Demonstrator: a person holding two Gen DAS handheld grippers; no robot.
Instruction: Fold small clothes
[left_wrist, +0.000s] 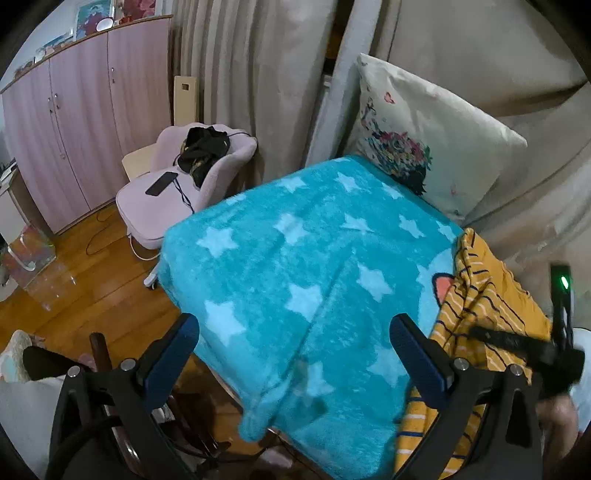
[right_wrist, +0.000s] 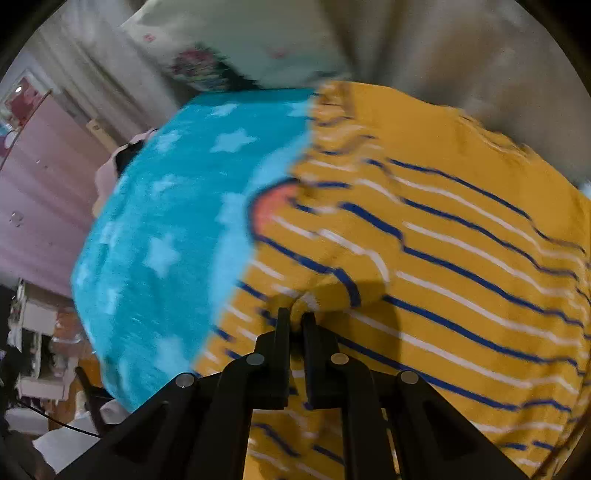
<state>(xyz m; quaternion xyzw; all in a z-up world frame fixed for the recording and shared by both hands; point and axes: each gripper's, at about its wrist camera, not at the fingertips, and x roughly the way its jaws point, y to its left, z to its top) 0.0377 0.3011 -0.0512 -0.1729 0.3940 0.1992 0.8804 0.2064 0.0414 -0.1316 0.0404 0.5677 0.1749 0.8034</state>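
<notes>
Pink chair (left_wrist: 173, 184) left-view only, striped garment (right_wrist: 424, 258) pinched

left wrist: high, tilted down over blue blanket (left_wrist: 295, 258) | right wrist: close above striped garment (right_wrist: 443, 240) | shared: both.

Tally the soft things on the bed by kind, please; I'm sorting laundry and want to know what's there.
Striped yellow garment, pinched by the right gripper: 1
Teal star blanket: 1
Printed pillow: 1
Total: 3
</notes>
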